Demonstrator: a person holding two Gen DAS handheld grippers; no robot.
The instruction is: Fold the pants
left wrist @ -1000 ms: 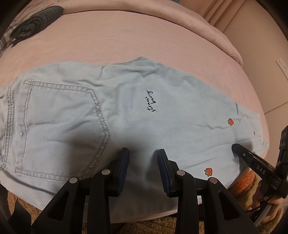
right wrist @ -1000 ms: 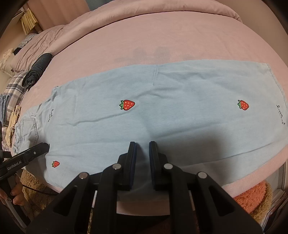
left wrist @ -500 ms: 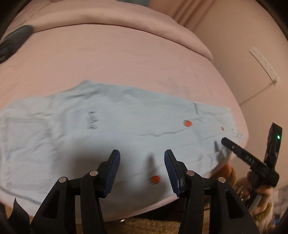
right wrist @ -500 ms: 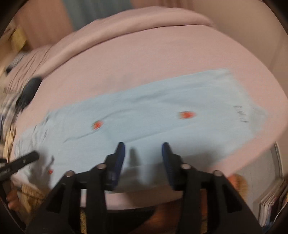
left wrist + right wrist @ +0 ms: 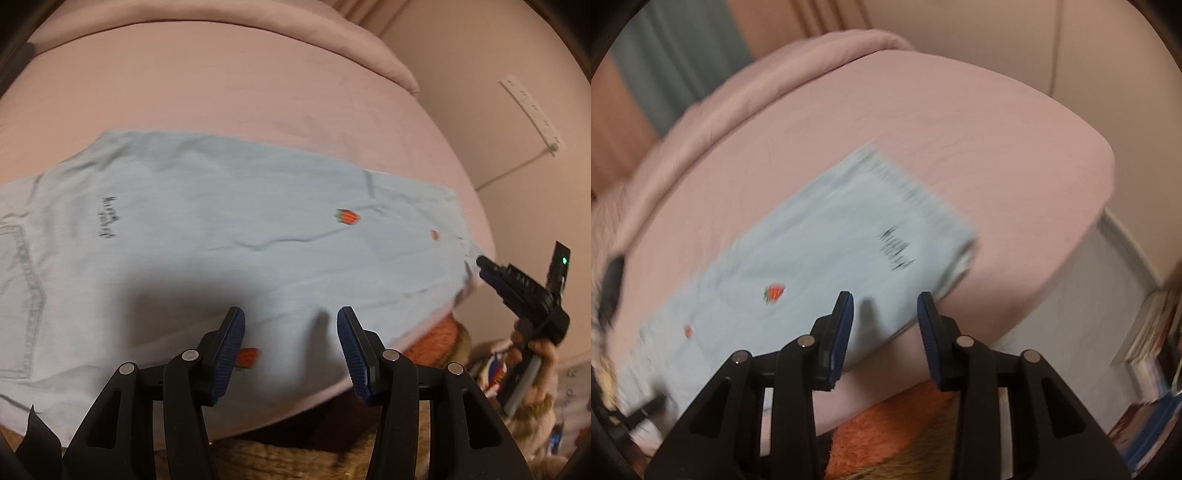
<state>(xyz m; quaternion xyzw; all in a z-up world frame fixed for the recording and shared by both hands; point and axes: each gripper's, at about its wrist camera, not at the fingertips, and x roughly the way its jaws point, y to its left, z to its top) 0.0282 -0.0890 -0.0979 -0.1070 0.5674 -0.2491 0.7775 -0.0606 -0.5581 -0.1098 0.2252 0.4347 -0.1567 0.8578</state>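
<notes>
The left gripper (image 5: 291,332) hangs over the near edge of a pink-sheeted bed (image 5: 229,85), its blue-padded jaws spread wide with nothing between them; light-blue denim pants (image 5: 221,236) lie flat on the sheet just beyond and below the fingertips, which do not grip the cloth. A small strawberry patch (image 5: 246,357) peeks out beside the left finger, a second strawberry (image 5: 347,216) sits farther along the leg, and blurred black script (image 5: 109,221) marks the fabric toward the stitched back pocket (image 5: 26,295) at the left edge. The right gripper (image 5: 885,314), jaws likewise wide apart and empty, points at the hem end of the pants (image 5: 827,258), which reach the mattress corner; seen from the left wrist camera, its black tip (image 5: 491,267) is right at that hem, though contact cannot be told. An orange shaggy rug (image 5: 886,432) lies on the floor below the bed edge. Beyond the pants, a rolled pink duvet (image 5: 768,85) runs along the far side of the bed, and a white power strip (image 5: 530,112) hangs on the wall
</notes>
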